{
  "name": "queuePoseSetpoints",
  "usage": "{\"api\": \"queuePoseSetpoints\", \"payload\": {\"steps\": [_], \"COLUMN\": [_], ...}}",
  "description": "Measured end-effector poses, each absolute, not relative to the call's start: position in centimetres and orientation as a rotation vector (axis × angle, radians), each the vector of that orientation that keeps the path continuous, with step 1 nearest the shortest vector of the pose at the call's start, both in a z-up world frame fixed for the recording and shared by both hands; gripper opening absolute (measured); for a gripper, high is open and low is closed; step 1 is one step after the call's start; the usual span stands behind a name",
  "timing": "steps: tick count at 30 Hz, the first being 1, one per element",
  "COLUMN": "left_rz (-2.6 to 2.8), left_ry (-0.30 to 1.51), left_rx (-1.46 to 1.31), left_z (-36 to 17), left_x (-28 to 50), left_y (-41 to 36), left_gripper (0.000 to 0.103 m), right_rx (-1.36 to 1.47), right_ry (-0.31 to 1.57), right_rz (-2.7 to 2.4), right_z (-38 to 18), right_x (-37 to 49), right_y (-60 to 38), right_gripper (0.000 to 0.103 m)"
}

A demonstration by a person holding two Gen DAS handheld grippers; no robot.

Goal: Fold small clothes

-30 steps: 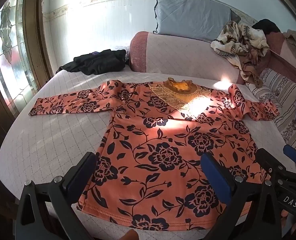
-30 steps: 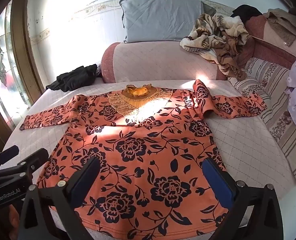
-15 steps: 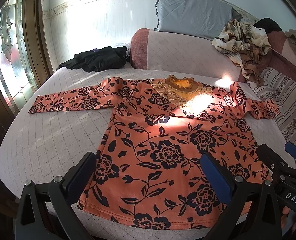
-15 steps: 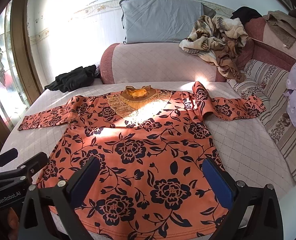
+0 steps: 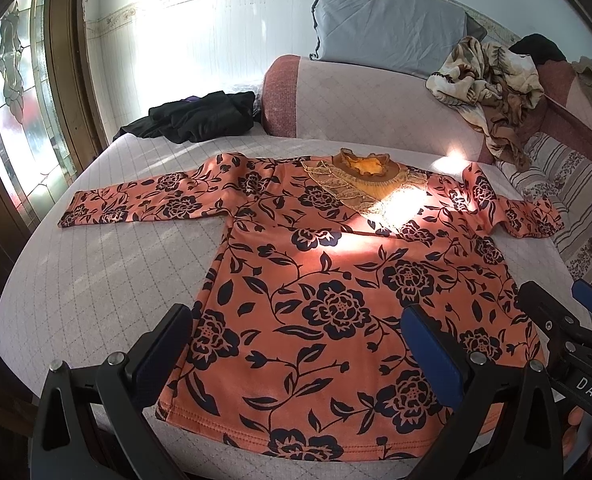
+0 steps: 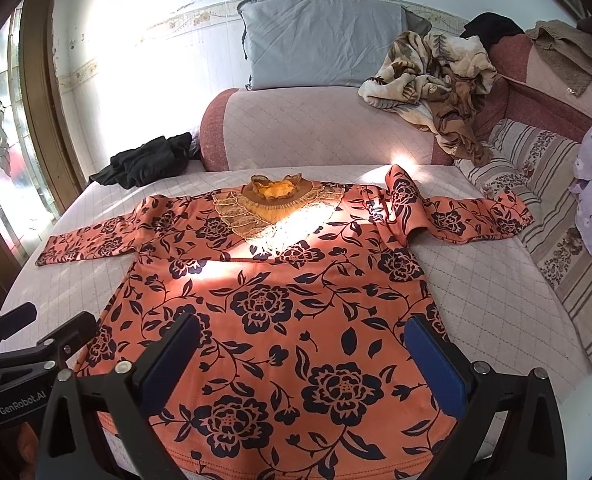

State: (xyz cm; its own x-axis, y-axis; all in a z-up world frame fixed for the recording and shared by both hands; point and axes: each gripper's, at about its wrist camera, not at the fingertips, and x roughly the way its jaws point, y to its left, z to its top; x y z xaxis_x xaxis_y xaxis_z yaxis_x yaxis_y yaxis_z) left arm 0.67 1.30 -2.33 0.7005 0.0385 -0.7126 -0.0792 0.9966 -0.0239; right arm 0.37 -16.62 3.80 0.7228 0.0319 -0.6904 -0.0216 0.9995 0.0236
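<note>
An orange long-sleeved top with black flowers [image 5: 336, 280] lies flat, front up, on the quilted bed, with its frilled collar [image 5: 364, 164] at the far end; it also shows in the right wrist view [image 6: 280, 304]. Its left sleeve [image 5: 136, 204] lies straight out. Its right sleeve [image 6: 468, 216] is bunched at the shoulder. My left gripper [image 5: 296, 352] is open and empty above the hem's left part. My right gripper [image 6: 300, 356] is open and empty above the hem's right part. Each gripper shows at the edge of the other's view.
A black garment [image 5: 200, 118] lies at the bed's far left. A bolster [image 5: 356, 100] runs along the head end with a grey pillow [image 5: 384, 28] and a crumpled blanket [image 6: 436, 76]. Striped bedding [image 6: 544, 208] lies right. A window [image 5: 12, 112] is left.
Both grippers have drawn back slightly from the top and risen, so more of the bed shows. The top has not moved. Both grippers stay open.
</note>
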Motion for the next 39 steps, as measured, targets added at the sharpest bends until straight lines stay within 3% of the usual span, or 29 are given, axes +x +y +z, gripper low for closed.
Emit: {"api": "queuePoseSetpoints", "payload": {"steps": [39], "left_rz": [0.064], "left_ry": [0.811], "left_rx": [-0.062], "left_z": [-3.18], "left_x": [1.35], "left_y": [1.48], "left_gripper": [0.103], "right_rx": [0.022], "right_ry": [0.776], "right_rz": [0.032], "right_z": [3.1], "right_x": [1.17], "right_y": [-16.54], "right_gripper": [0.103]}}
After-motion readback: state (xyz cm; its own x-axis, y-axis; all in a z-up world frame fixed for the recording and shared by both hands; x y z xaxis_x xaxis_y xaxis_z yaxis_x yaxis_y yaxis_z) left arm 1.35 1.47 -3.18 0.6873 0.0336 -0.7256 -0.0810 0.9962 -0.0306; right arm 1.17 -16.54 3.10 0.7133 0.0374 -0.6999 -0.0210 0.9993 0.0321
